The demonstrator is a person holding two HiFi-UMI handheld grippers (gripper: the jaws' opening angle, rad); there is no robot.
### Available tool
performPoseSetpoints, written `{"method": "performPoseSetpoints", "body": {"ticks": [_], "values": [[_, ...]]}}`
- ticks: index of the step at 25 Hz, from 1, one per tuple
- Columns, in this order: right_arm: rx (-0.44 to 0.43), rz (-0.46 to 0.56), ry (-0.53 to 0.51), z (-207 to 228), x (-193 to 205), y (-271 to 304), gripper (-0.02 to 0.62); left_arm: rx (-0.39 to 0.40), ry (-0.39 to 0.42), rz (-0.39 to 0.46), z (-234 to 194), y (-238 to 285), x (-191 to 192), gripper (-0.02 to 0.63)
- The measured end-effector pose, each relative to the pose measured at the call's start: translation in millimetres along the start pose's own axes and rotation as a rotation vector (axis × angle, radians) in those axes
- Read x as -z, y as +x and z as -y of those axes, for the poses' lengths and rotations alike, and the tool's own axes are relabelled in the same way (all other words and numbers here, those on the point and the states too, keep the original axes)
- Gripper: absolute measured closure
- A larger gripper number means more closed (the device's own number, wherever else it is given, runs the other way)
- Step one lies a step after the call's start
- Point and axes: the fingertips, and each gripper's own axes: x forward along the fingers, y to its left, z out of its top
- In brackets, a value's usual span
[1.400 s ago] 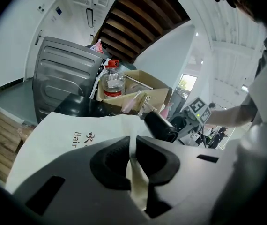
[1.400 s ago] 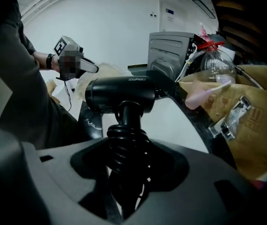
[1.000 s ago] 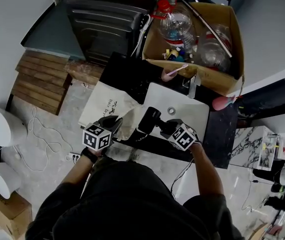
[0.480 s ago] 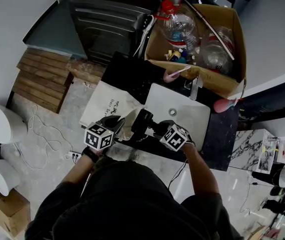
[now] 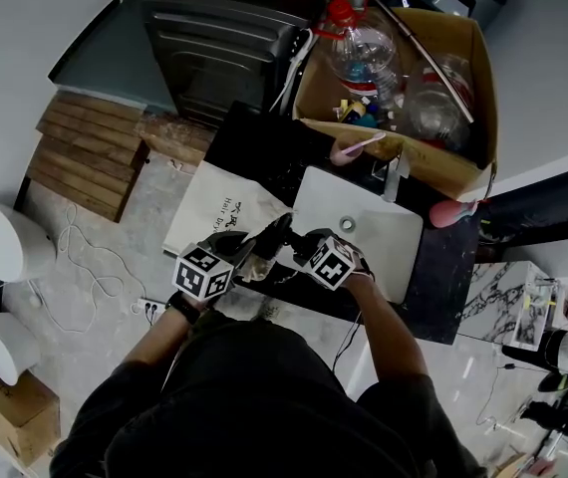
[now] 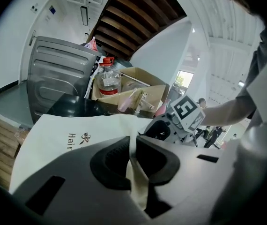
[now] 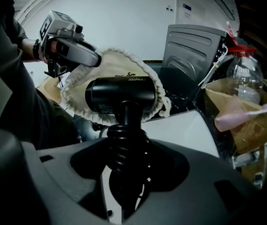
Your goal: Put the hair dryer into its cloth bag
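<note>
The black hair dryer point(image 7: 122, 95) hangs with its barrel crosswise, and my right gripper point(image 7: 124, 158) is shut on its cord-wrapped handle. Just behind the barrel gapes the frilled mouth of the cream cloth bag point(image 7: 124, 62). My left gripper point(image 6: 133, 149) is shut on the bag's rim, a fold of cream cloth point(image 6: 138, 182) pinched between its jaws. In the head view the two grippers, left point(image 5: 239, 247) and right point(image 5: 299, 249), stand close together, the hair dryer point(image 5: 272, 237) between them at the edge of the cloth bag point(image 5: 214, 207).
A white basin point(image 5: 384, 237) sits on the black counter point(image 5: 443, 267) right of the grippers. Behind it is a cardboard box point(image 5: 463, 157) of plastic bottles. A grey metal appliance point(image 5: 219, 53) and wooden slats point(image 5: 90, 152) lie at the back left.
My right gripper has carried the hair dryer leftward and a little down, up to the bag's mouth. The left gripper has kept its hold in place.
</note>
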Motion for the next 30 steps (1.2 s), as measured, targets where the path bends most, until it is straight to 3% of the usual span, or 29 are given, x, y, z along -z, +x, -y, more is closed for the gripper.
{"method": "performPoseSetpoints", "body": {"ticks": [21, 30], "values": [[0.047, -0.008, -0.040, 2.6, -82.2, 35.2, 0.351, 0.089, 0.068, -0.050, 18.5, 12.2, 4.0, 0.578], [0.021, 0.047, 0.016, -2.1, -76.2, 56.5, 0.347, 0.122, 0.053, -0.079, 19.9, 14.4, 15.2, 0.580]]}}
